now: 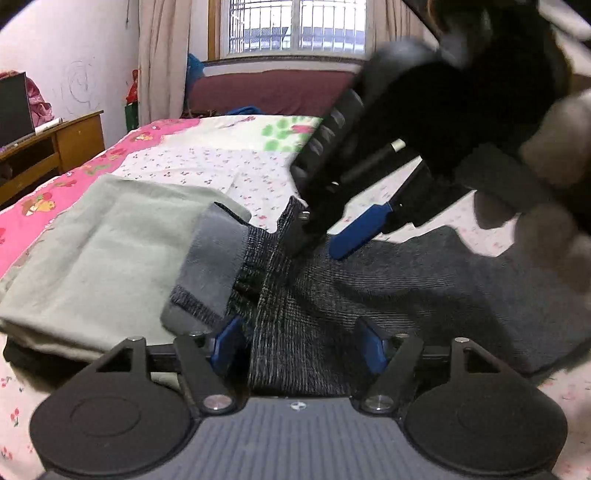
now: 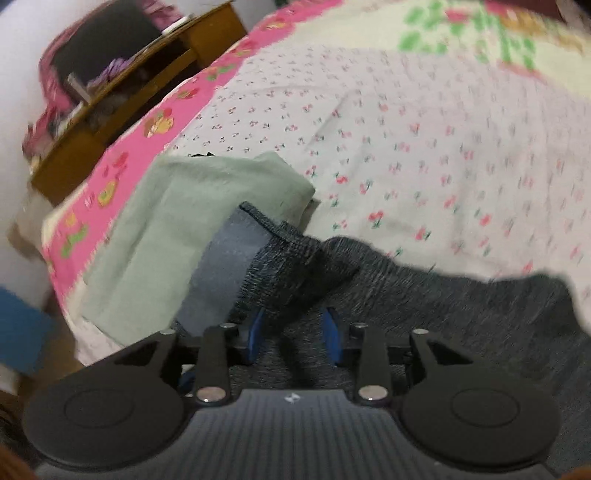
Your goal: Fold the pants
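Dark grey knit pants (image 1: 424,280) lie on the bed, with a lighter grey waistband (image 1: 210,258) at their left end resting on a folded pale green garment (image 1: 96,251). My left gripper (image 1: 299,341) has its blue pads apart, with a fold of the pants between them. My right gripper (image 1: 317,240) comes down from the upper right onto the pants; one blue pad (image 1: 360,230) shows. In the right wrist view the pants (image 2: 443,306) bunch up between the pads of my right gripper (image 2: 293,338), which stand apart. The waistband (image 2: 221,266) lies beside the green garment (image 2: 177,236).
The bed has a white flowered sheet (image 2: 424,140) with a pink border (image 1: 44,206). A wooden desk (image 1: 51,144) stands at the left of the bed. A window with curtains (image 1: 295,29) and a dark red headboard are at the far end.
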Motion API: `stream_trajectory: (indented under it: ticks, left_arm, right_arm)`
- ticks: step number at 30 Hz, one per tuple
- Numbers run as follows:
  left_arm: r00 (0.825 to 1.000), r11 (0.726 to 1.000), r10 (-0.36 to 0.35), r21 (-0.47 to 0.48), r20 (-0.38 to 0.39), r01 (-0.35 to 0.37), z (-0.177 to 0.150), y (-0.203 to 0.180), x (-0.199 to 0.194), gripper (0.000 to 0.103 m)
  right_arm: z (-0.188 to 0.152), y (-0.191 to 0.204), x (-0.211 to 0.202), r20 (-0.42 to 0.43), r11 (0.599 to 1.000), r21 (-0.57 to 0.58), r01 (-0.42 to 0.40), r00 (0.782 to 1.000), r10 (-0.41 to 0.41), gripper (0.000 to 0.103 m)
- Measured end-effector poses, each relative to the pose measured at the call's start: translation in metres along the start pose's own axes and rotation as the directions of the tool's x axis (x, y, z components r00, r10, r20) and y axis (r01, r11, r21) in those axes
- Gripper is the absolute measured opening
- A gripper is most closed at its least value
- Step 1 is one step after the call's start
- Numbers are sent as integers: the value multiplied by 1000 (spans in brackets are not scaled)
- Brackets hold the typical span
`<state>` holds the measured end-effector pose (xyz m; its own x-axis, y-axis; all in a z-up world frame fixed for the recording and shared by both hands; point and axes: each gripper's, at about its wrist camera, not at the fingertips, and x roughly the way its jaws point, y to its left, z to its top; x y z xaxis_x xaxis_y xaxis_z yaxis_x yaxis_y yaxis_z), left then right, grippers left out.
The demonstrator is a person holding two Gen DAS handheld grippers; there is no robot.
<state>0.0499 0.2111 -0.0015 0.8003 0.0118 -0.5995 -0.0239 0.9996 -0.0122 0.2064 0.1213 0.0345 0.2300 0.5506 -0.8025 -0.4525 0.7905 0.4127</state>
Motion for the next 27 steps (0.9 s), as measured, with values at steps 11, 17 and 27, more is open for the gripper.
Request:
stream_trajectory:
  ticks: [11,17,27]
  left_arm:
    - [999,996,-1,85,-55,5,-5,-14,22,78]
    - [1000,998,10,66,-11,-9,-9,-5,14,87]
    - [998,998,-44,48,33,43,9,-5,3,33]
  right_arm:
    - [-2,0,43,-97,995,-84,56,993,-64,30]
    - [-4,-17,12,-35,999,-1,-35,999,34,21]
    - [9,-6,-23,56,989,17,-146,988,145,21]
